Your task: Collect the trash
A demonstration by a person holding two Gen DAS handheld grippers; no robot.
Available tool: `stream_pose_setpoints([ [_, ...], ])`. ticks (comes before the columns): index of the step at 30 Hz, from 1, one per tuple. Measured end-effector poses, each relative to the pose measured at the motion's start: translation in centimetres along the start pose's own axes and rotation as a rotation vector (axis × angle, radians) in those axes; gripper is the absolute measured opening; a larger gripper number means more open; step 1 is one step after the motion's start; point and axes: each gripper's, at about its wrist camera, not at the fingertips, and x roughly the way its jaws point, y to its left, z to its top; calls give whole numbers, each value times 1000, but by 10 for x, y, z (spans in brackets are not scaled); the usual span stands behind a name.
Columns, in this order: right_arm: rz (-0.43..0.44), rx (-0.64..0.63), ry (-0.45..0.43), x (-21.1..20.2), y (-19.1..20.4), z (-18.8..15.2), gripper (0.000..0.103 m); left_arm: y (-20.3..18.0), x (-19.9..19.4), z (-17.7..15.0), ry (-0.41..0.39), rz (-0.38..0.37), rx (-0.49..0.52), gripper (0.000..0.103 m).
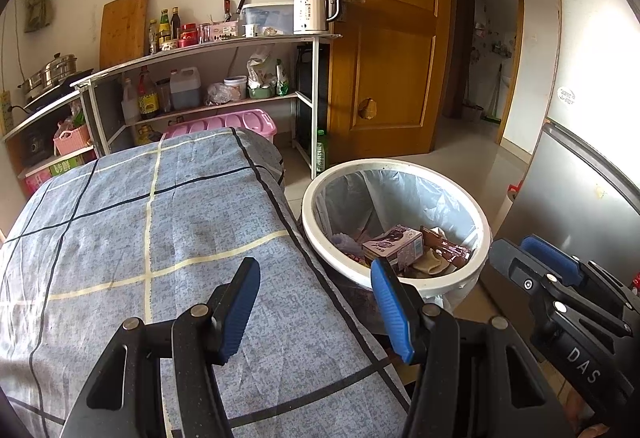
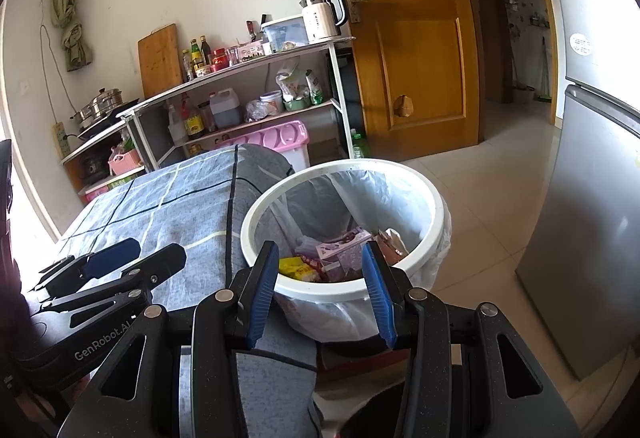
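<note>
So both grippers are just hanging over the edge of the table here. The left gripper (image 1: 316, 308) sits above the blue checked cloth (image 1: 140, 222), jaws apart with nothing between them, only cloth and the bin rim showing through the gap. The right gripper (image 2: 322, 294) is the same story, released and empty, and it points straight at the bin (image 2: 256, 214), so from its camera the blue pads (image 2: 264, 278) frame the near rim. In the left wrist view the right gripper (image 1: 560, 270) shows at the right edge, beside the bin.

The bin is white, round, lined with a thin clear bag (image 2: 400, 198), and stands on the tile floor touching the table's right side. The trash is already inside: a pinkish carton (image 1: 394, 244) on top, a brown wrapper (image 1: 448, 248) next to it, and a yellow packet (image 2: 296, 268) lower down near the front wall. Couldn't tell you what the rest of the pile is, it's a jumble.

Behind all that there's a shelf rack (image 1: 224, 50) with bottles and a white kettle (image 1: 314, 10) on top, a pink tub (image 1: 236, 120) under it, a wooden door (image 1: 384, 38) standing open, and a grey fridge (image 2: 592, 218) on the right
</note>
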Motion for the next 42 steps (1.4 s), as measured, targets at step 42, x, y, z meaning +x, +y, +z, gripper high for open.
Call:
stream_pose_setpoints([
  [42,4,1,0,3,-1,-2,44,2,0,0,8,1,1,57],
])
